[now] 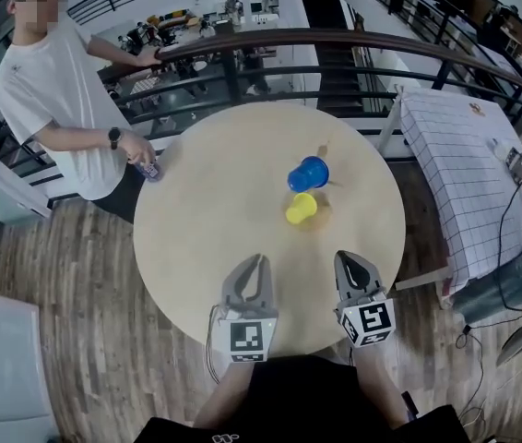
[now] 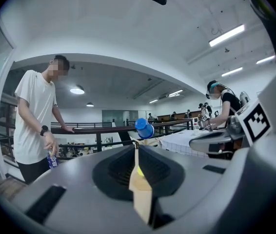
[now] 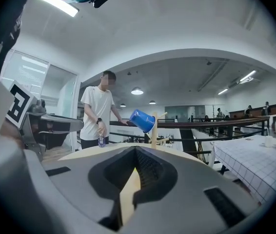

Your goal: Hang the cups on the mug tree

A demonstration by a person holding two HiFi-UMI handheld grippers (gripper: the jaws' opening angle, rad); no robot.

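Note:
A blue cup [image 1: 308, 173] hangs tilted on the wooden mug tree [image 1: 323, 152] right of the round table's middle. Below it a yellow cup [image 1: 301, 208] also sits at the tree; I cannot tell whether it hangs or rests. Both grippers hover at the near edge, well short of the cups. My left gripper [image 1: 257, 259] is shut and empty, and so is my right gripper [image 1: 344, 257]. In the left gripper view the blue cup [image 2: 143, 127] shows above the closed jaws. The right gripper view shows the blue cup [image 3: 142, 120] on the tree's post [image 3: 154, 130].
A person in a white T-shirt [image 1: 53, 100] stands at the table's far left edge, holding a small bottle [image 1: 148, 168]. A curved railing [image 1: 335, 40] runs behind the round table [image 1: 206, 220]. A table with a checked cloth [image 1: 464, 173] stands to the right.

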